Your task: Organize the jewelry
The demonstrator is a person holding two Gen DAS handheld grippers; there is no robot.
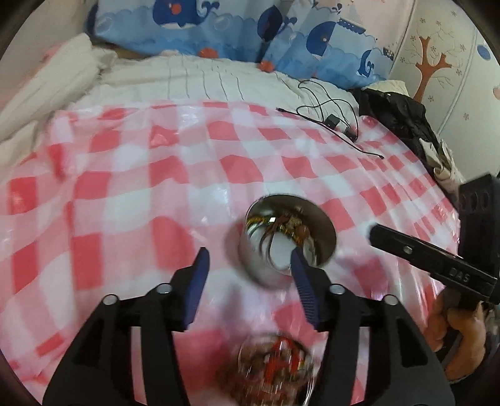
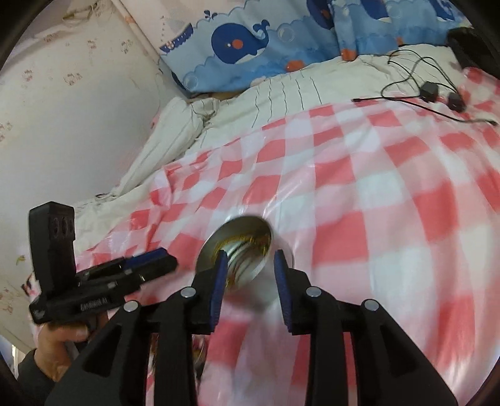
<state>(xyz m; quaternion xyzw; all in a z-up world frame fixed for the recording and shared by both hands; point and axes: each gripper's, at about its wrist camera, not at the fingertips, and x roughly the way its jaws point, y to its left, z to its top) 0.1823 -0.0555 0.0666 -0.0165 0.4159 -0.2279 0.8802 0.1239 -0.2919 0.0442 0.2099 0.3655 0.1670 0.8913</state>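
Steel cup (image 1: 289, 240): a shiny metal cup stands upright on the cloth, near the middle of the left wrist view. Its inside mirrors what it holds.
Jewelry (image 1: 286, 223): brown and gold pieces lie inside the cup, against its far wall. The single pieces are too blurred to tell apart.
Second heap (image 1: 276, 363): more jewelry, red and brown, in something round and clear at the lower edge of the left view, between the arms of the gripper. It is very blurred.
Left gripper (image 1: 248, 265): the blue fingers (image 1: 198, 281) stand well apart and hold nothing. The right-side finger tip overlaps the near rim of the cup in the picture; I cannot tell if it touches.
Right gripper (image 2: 250, 265): the blue fingers (image 2: 218, 281) are partly apart, with nothing pressed between them. The cup (image 2: 240, 250) is seen just beyond the tips, its mouth toward the camera.
Hands: a hand (image 1: 456, 331) holds the right gripper at the right edge of the left view; another hand (image 2: 59, 343) holds the left gripper at the lower left of the right view.
Cloth (image 1: 125, 193): glossy red and white checks, spread over a white bed cover (image 1: 193, 78).
Cables (image 1: 331, 115): thin black wires with small plugs lie at the far edge of the cloth.
Pillows (image 1: 225, 25): blue with whales, at the head of the bed.
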